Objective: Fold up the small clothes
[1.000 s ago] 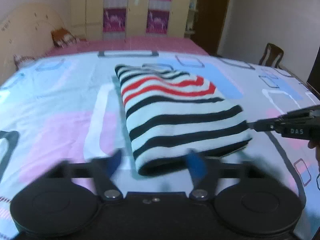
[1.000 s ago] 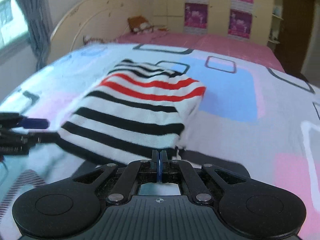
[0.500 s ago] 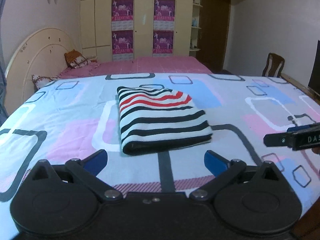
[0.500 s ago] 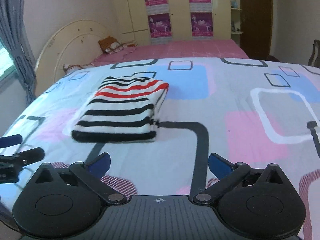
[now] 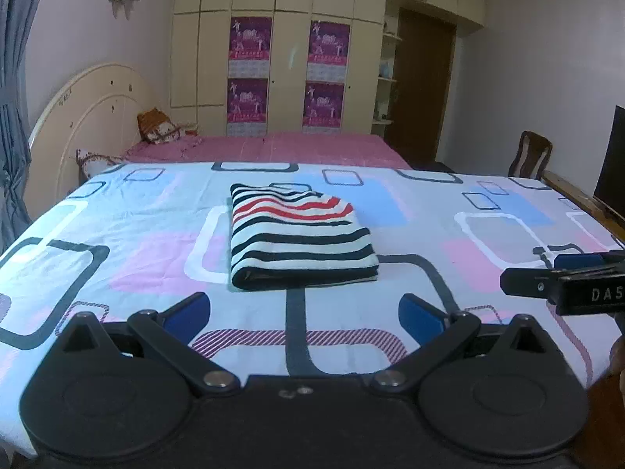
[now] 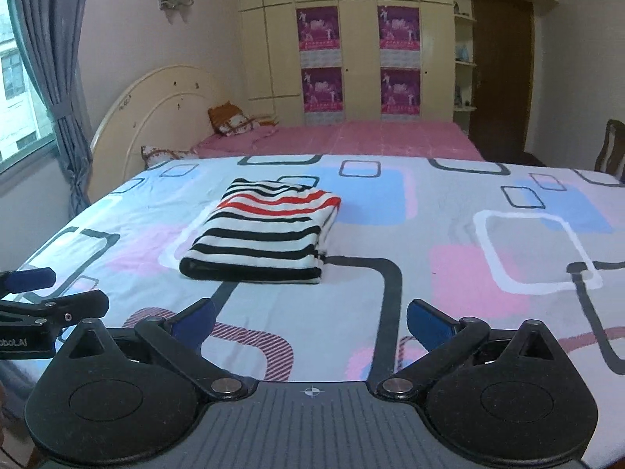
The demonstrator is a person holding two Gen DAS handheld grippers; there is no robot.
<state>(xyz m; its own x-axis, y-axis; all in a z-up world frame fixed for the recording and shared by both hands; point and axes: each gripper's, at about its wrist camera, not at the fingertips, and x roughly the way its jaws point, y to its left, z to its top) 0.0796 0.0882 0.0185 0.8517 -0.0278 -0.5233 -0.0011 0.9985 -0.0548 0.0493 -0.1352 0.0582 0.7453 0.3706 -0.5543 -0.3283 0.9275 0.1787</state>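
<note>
The folded striped sweater (image 5: 299,240), soft and light, is best pinched at its thick near fold; both grippers' fingers (image 5: 187,311) are spread wide, empty.

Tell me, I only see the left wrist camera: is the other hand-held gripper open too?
Observer: Yes. The right wrist view shows the right hand-held gripper with its blue fingers spread wide, holding nothing.
Operator: Is the stripy top's right side neat?
Observer: Mostly. The striped top shows its stacked layers along that edge, a little uneven near the front corner.
Operator: Is there a window?
Observer: Yes, a window sits beside the grey curtain, with buildings outside.
</note>
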